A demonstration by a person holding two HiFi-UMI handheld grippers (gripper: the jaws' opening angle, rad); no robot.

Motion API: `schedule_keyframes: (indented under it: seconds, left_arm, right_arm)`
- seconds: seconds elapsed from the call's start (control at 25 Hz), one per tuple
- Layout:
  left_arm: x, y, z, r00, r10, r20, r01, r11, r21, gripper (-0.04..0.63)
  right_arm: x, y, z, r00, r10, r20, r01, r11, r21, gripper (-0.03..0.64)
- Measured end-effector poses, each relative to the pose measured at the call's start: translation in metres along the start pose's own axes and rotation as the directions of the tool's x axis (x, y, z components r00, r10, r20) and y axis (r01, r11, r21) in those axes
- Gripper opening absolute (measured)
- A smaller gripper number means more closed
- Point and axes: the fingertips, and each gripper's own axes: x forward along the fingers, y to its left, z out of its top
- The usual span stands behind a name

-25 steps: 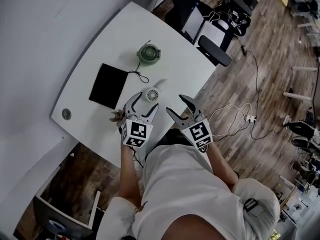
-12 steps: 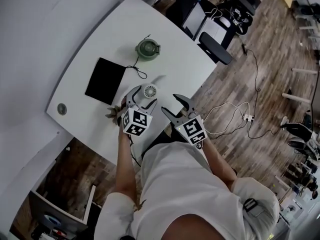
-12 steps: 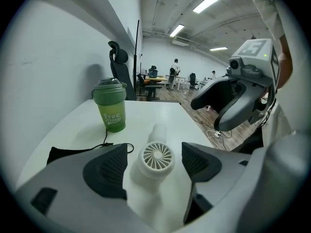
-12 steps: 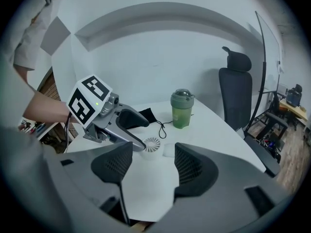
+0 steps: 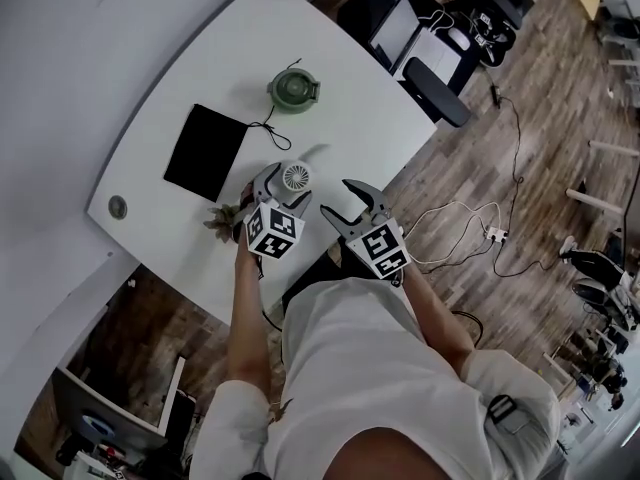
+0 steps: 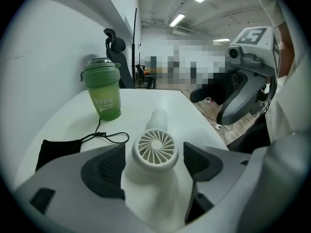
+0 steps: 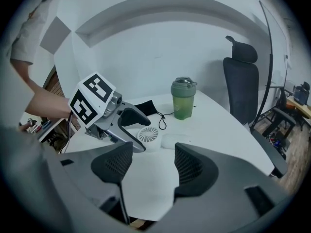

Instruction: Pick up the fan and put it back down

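The small white fan (image 6: 155,149) stands on the white table (image 5: 330,108) with its round grille facing my left gripper's camera. My left gripper (image 6: 153,155) straddles it, one dark pad on each side, and a gap shows between each pad and the fan. Its jaws are opening. In the head view the fan (image 5: 296,177) sits at the tips of the left gripper (image 5: 284,184). My right gripper (image 5: 347,200) hovers just to the right, open and empty. The right gripper view shows its own jaws (image 7: 152,152) apart over bare table, with the fan (image 7: 148,135) beyond them.
A green shaker bottle (image 5: 293,90) stands farther back on the table. A black cloth with a cord (image 5: 205,153) lies to the left. A small spiky plant (image 5: 225,218) sits at the near edge. An office chair (image 5: 435,93) and floor cables (image 5: 470,238) are on the right.
Both grippers have come down toward the table. The left gripper's jaws have spread wider around the fan, which now rests on the tabletop.
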Motion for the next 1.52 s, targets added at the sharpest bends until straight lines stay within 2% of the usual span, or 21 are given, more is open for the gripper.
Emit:
schedule_keyframes:
  seconds: [0.64,1.52]
  left_arm:
    - [0.027,-0.001,-0.009,0.999,-0.014,-0.032,0.014,1.000,-0.002,0.371]
    - [0.014,-0.001,0.008,0.999,-0.002,0.053,0.005,0.999,-0.053,0.365]
  right_arm:
    - [-0.001,-0.004,-0.010,1.000,-0.002,-0.019,0.002,1.000,0.010,0.275]
    - [-0.014,-0.009,-0.010,0.999,-0.036,0.001,0.036,0.999,0.000,0.265]
